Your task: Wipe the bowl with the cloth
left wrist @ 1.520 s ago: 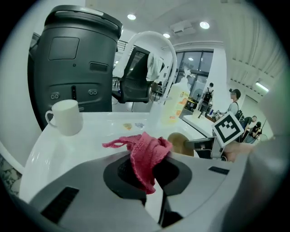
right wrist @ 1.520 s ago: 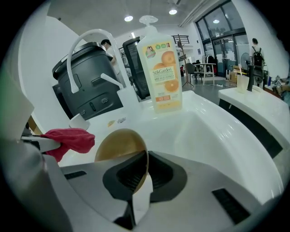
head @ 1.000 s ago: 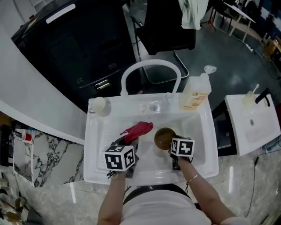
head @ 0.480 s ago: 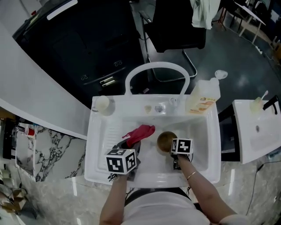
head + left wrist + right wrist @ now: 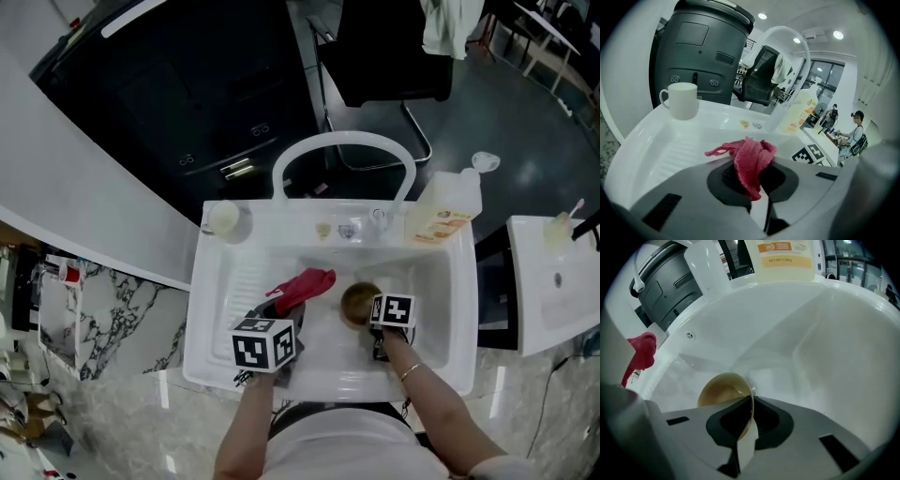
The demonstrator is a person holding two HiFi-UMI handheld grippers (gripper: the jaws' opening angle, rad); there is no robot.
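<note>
The bowl (image 5: 719, 390)'s near rim is hidden behind the right tongs (image 5: 751, 404). The cloth (image 5: 750, 157)'s lower end is lost between the left tongs (image 5: 754, 183). The far bottle (image 5: 785, 258)'s top is cut off.

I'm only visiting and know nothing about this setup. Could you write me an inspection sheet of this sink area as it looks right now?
Surface: white sink set in a marble counter.
Job's things: brown bowl in the basin; red cloth to its left, apart from it.
Clutter: white mug on the sink's back left corner; labelled plastic bottle on the back right corner.
Grippers: left hand-held gripper shut on the red cloth; right hand-held gripper shut on the bowl's rim.
Cables: nothing seen.
Surroundings: white arched faucet; black chair behind it; second sink to the right.
</note>
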